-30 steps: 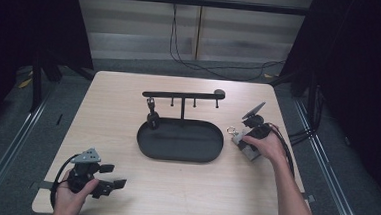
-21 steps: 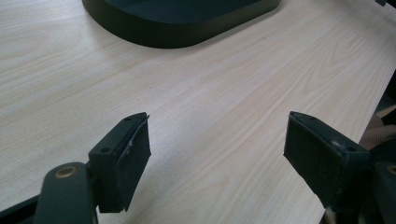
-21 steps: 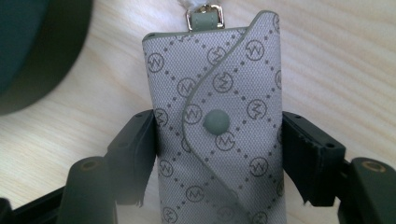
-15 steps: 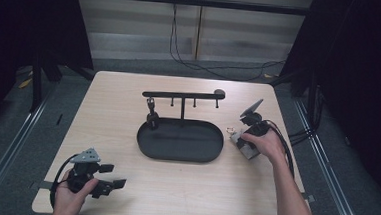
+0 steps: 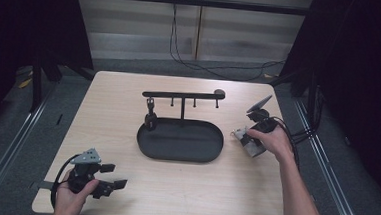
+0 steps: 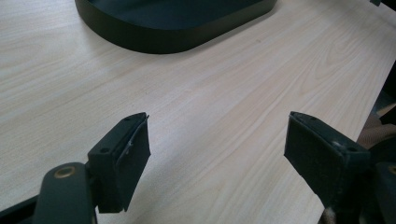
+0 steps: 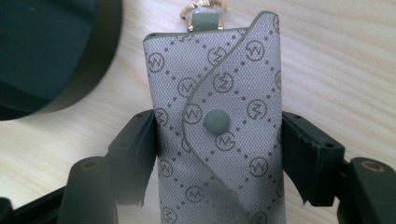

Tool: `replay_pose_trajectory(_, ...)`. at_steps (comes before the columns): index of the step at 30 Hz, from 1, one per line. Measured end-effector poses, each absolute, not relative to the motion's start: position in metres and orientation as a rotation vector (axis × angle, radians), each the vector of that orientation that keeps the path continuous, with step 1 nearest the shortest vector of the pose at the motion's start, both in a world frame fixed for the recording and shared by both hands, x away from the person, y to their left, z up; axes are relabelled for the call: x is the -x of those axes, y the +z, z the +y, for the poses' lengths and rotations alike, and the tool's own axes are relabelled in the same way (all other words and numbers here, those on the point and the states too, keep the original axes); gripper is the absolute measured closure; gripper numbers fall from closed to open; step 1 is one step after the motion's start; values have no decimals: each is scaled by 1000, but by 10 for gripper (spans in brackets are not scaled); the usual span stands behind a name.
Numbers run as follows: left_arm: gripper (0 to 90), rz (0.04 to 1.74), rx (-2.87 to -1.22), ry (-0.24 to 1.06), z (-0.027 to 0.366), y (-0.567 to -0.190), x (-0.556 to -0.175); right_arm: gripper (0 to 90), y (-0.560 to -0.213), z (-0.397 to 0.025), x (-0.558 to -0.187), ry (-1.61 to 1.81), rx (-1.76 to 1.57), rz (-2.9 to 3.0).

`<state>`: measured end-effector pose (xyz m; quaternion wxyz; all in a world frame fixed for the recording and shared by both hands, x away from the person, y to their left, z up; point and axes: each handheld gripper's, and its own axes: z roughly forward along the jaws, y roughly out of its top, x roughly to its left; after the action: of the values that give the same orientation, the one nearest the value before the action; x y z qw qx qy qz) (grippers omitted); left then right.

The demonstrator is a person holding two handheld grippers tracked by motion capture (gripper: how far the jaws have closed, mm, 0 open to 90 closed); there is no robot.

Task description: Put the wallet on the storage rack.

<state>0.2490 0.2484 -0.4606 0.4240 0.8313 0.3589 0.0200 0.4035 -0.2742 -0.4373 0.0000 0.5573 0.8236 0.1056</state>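
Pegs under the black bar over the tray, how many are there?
4. Under the bar, one peg is at the left with a dark thing hanging from it, one left of the post, two right of it. Others may be hidden.

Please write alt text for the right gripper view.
A grey patterned fabric key pouch with a green snap button sits between the right gripper's two black jaws, which press its sides. It lies on the light wooden table, beside a black oval tray.
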Motion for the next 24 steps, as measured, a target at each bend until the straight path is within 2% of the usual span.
replay_pose_trajectory(24,206,916,-2071,57,248,-461,-250,323,-413,-282,-406,397,-1835,2512)
